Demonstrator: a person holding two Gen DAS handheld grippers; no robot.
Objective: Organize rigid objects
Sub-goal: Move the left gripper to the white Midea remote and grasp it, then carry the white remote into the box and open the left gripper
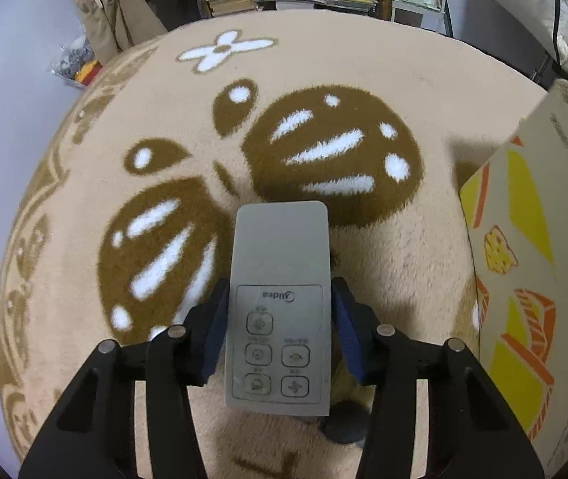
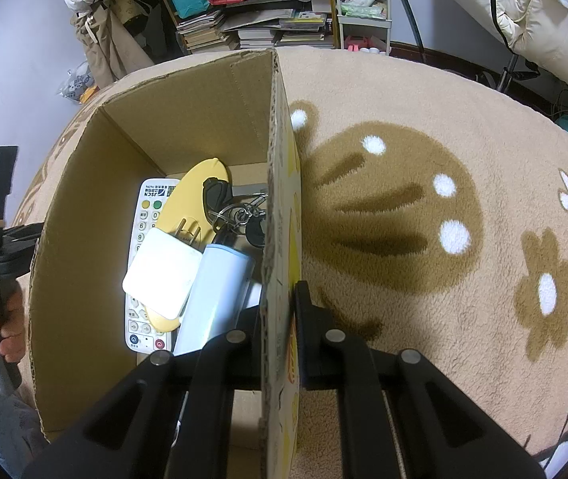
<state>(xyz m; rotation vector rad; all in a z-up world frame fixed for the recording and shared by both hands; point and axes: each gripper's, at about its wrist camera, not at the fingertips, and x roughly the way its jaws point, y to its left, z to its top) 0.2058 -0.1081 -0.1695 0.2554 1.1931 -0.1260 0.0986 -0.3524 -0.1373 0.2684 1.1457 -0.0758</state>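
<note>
In the left wrist view my left gripper (image 1: 280, 331) is shut on a grey Midea remote control (image 1: 280, 279), held flat above the beige rug with its buttons facing up. The cardboard box (image 1: 531, 263) stands to its right. In the right wrist view my right gripper (image 2: 278, 319) is shut on the box's right wall (image 2: 280, 199), one finger inside and one outside. Inside the box lie a white remote (image 2: 144, 215), a yellow oval piece (image 2: 194, 195), a white charger block (image 2: 162, 275), a pale blue cylinder (image 2: 220, 291) and a bunch of keys (image 2: 236, 211).
A beige rug with brown paw and flower patterns (image 1: 324, 147) covers the floor. Shelves with books and bags (image 2: 260, 20) stand at the back. A person's hand (image 2: 0, 319) holds the other gripper's handle at the left edge of the right wrist view.
</note>
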